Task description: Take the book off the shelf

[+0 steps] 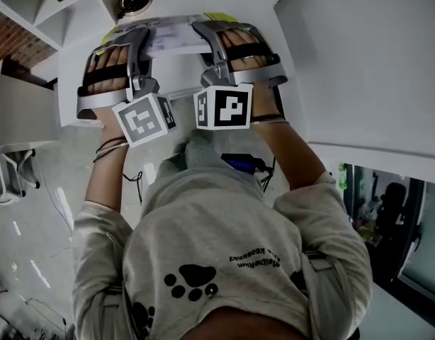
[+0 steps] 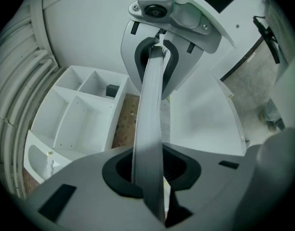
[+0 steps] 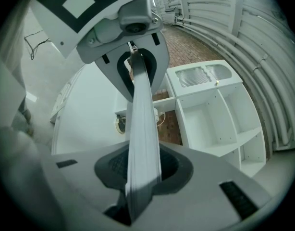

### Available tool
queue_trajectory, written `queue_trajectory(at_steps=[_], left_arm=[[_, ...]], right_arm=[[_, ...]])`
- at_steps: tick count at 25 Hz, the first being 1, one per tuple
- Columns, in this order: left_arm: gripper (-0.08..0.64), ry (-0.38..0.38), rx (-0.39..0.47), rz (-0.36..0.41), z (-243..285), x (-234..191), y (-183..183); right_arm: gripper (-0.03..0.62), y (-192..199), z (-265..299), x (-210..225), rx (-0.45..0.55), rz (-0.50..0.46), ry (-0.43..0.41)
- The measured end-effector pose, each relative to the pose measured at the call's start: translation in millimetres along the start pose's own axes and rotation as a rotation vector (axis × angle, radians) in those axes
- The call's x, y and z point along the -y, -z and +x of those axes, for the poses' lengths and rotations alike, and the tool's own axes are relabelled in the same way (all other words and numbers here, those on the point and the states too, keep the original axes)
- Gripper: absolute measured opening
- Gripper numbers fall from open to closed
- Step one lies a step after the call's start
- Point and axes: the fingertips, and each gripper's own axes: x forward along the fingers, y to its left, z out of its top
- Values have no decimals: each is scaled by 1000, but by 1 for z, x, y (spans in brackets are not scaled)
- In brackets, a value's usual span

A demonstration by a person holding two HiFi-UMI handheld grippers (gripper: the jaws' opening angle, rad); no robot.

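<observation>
The book (image 1: 171, 40) has white pages and a yellow-green cover, and it hangs level between my two grippers above the white table (image 1: 176, 76). My left gripper (image 1: 141, 35) is shut on its left edge and my right gripper (image 1: 205, 32) on its right edge. In the left gripper view the book (image 2: 150, 109) runs edge-on from my left gripper (image 2: 147, 177) to the right gripper (image 2: 159, 47) facing it. The right gripper view mirrors this: the book (image 3: 141, 114) is clamped in my right gripper (image 3: 140, 177), with the left gripper (image 3: 133, 57) at its far end.
A white cubby shelf (image 2: 75, 114) (image 3: 219, 114) stands beyond the table, with a small dark item (image 2: 112, 90) in one compartment. A round gold-rimmed object (image 1: 134, 1) (image 3: 121, 123) lies at the table's far edge. A white panel (image 1: 359, 62) rises on the right.
</observation>
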Motion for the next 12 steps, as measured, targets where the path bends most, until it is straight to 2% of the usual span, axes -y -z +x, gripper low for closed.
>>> queue_trajectory(at_steps=[8, 12], left_arm=[[83, -19, -17, 14, 31, 22, -26], [83, -29, -32, 6, 44, 39, -16]], right_arm=[[84, 40, 17, -19, 23, 20, 22], [84, 41, 32, -34, 33, 13, 28]])
